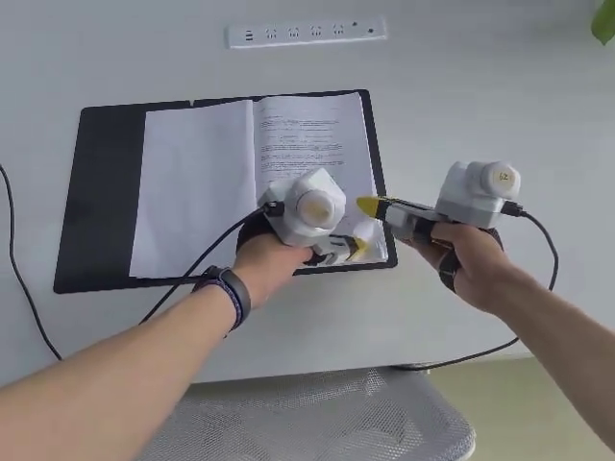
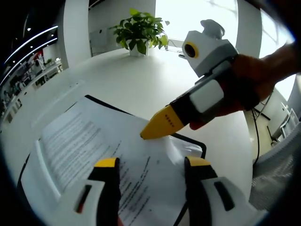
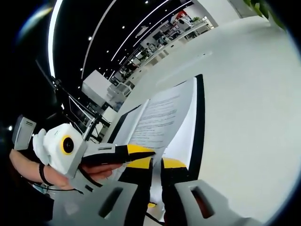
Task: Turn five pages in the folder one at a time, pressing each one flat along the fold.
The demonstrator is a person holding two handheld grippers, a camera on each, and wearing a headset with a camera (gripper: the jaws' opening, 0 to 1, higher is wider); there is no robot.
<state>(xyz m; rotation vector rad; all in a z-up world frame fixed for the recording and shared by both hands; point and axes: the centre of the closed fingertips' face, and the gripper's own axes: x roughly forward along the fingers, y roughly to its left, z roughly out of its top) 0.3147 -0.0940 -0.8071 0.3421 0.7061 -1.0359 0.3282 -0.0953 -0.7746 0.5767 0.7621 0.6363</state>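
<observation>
A black folder (image 1: 101, 192) lies open on the white table, with printed white pages (image 1: 307, 134) in it. My left gripper (image 1: 351, 250) hovers low over the right page's near corner, jaws open, the page (image 2: 89, 136) beneath them. My right gripper (image 1: 365, 205) reaches in from the right, its yellow tips together at the right page's outer edge. In the right gripper view a thin strip of paper (image 3: 155, 186) runs between the right gripper's (image 3: 157, 165) nearly closed jaws. The left gripper view shows the right gripper (image 2: 146, 134) pinching the sheet, which curls up beside it.
A white power strip (image 1: 307, 32) lies at the table's far edge. Cables (image 1: 19, 279) trail off both grippers over the near edge. A mesh chair seat (image 1: 317, 413) sits below. A potted plant (image 2: 138, 30) stands far off on the table.
</observation>
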